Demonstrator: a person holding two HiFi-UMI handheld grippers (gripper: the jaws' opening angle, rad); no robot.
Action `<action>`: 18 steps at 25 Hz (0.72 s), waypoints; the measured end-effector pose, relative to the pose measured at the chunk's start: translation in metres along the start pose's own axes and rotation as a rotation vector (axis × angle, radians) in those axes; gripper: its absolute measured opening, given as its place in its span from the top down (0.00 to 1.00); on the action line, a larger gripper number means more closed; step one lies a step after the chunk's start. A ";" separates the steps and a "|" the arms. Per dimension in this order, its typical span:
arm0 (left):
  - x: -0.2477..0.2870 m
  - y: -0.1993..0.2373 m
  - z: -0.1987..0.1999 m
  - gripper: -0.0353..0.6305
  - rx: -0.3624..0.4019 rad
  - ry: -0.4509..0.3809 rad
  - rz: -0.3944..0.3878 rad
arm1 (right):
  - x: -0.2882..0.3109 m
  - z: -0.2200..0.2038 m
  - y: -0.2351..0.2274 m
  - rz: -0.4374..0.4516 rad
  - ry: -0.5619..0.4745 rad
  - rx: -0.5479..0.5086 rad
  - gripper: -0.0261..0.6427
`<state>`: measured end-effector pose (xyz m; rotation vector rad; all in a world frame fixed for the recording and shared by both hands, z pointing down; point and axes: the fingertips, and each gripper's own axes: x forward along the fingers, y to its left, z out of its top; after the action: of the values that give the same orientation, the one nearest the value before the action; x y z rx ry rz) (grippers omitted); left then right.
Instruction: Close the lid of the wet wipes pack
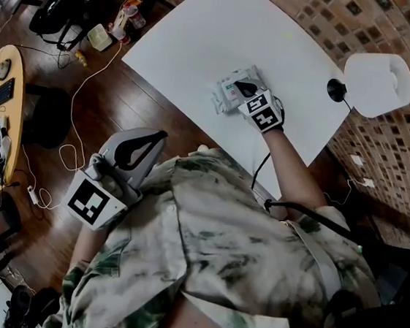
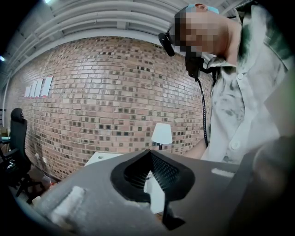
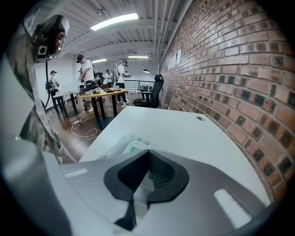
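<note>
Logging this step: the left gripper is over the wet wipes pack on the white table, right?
Wrong gripper: the head view shows the right gripper over the wet wipes pack on the white table; the left gripper is off the table.

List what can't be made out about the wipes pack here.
Lid open or shut: in the head view the right gripper covers it; in the right gripper view that gripper's body hides most of the pack.
Whether the gripper touches the pack: neither view shows it.
Pack's print: too small in the head view.
Left gripper view: no pack in it.
</note>
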<state>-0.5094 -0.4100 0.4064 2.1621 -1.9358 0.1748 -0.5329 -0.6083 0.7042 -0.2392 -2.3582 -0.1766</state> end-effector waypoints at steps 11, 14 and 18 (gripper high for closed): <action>-0.037 -0.012 0.001 0.95 0.012 -0.035 -0.051 | -0.034 0.023 0.012 -0.104 -0.052 -0.003 0.96; -0.052 -0.022 -0.005 0.95 0.010 -0.044 -0.080 | -0.063 0.029 0.037 -0.130 -0.088 0.026 0.96; -0.077 -0.036 -0.016 0.95 0.006 -0.043 -0.128 | -0.102 0.036 0.077 -0.176 -0.148 0.072 0.96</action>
<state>-0.4820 -0.3280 0.3994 2.3037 -1.8132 0.1126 -0.4685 -0.5388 0.6119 -0.0092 -2.5271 -0.1625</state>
